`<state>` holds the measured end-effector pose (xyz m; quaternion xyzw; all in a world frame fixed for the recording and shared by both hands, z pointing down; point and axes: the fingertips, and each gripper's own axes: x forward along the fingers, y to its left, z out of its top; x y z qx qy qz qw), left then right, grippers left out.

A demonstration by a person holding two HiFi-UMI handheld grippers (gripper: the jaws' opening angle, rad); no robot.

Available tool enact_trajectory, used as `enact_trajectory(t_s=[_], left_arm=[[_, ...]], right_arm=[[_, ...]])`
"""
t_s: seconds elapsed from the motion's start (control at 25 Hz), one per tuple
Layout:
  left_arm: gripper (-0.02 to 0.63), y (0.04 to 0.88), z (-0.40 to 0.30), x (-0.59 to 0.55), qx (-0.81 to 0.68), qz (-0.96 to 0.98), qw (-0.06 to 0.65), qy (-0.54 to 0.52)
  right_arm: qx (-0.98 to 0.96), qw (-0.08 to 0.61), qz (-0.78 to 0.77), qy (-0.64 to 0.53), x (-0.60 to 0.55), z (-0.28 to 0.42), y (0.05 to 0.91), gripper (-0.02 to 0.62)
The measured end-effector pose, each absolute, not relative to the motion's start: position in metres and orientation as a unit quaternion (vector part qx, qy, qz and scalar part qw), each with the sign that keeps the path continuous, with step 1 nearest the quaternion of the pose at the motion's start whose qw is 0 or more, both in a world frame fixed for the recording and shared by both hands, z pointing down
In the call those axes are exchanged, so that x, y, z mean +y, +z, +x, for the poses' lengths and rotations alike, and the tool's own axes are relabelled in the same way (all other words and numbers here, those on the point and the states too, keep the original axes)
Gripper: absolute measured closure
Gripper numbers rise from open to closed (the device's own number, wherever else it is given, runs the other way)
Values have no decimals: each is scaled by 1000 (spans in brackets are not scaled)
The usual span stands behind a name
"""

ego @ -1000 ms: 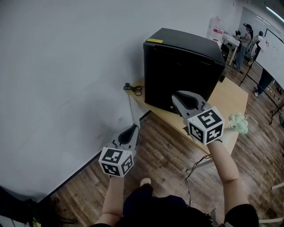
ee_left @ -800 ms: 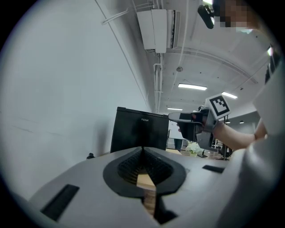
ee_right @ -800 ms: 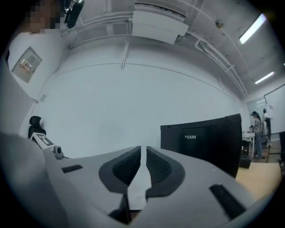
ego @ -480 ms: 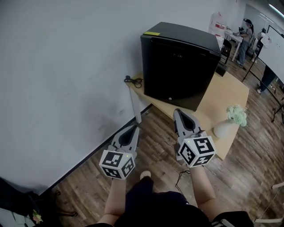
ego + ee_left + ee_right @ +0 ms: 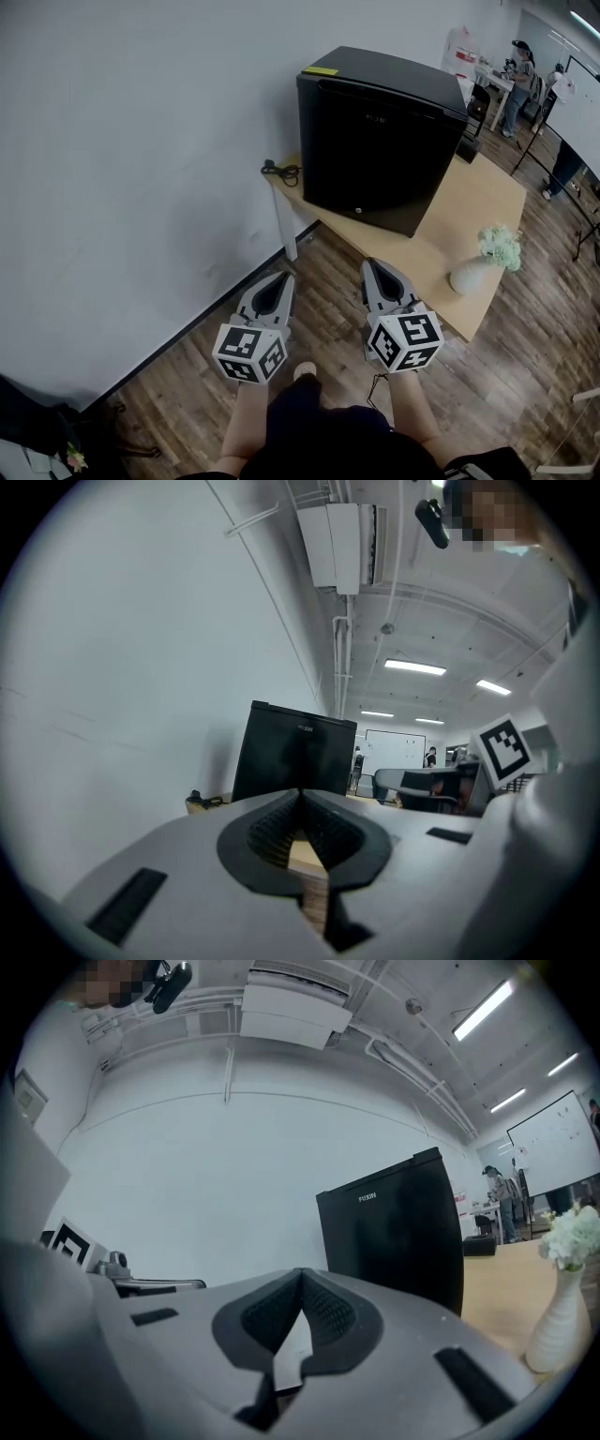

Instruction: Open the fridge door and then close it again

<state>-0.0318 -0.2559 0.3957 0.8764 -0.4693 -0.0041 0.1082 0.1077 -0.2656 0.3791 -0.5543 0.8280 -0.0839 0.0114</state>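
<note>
**A:** Where is the fridge [image 5: 380,141] standing?

**B:** It is sitting on the counter [image 5: 473,211], at the end next to the wall [image 5: 131,141]. Its black door is facing the person and lying flush shut. A cable [image 5: 284,172] is lying coiled on the counter just beside the fridge, on its wall side.

**A:** What are the left tongs [image 5: 301,794] doing?

**B:** They are pointing level toward the counter, jaws pressing together at the tips and gripping nothing. Only a bit of counter and floor [image 5: 187,384] is showing through the gap behind the tips.

**A:** Are the right tongs [image 5: 301,1272] holding anything?

**B:** No. They are closed too, pads meeting at the tip, and empty. Both pairs are hanging low over the floor in front of the person, side by side. They are well apart from the fridge and touching nothing.

**A:** Is anything else sharing the counter?

**B:** A white vase [image 5: 469,275] with pale flowers is standing near the counter's front corner, to the right of the fridge and apart from it. In the right gripper view the vase is showing at the right edge, and the fridge is rising just right of the tips.

**A:** Is anyone else showing?

**B:** People [image 5: 520,80] are standing far off behind the counter, too small to tell what they are doing.
</note>
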Motion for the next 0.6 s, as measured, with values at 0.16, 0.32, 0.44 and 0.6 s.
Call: enact_trajectory(t_s=[0.16, 0.32, 0.44, 0.6], left_arm=[[595, 396, -35, -261, -469, 876, 110, -7], [595, 397, -36, -264, -468, 877, 112, -7], [595, 399, -37, -263, -465, 878, 115, -5], [595, 401, -37, -265, -463, 879, 117, -3]], right_arm=[[827, 9, -556, -85, -270, 105, 381, 605], [829, 6, -553, -86, -272, 101, 383, 606], [829, 1, -552, -87, -270, 98, 386, 606], [829, 0, -552, -88, -272, 96, 386, 606]])
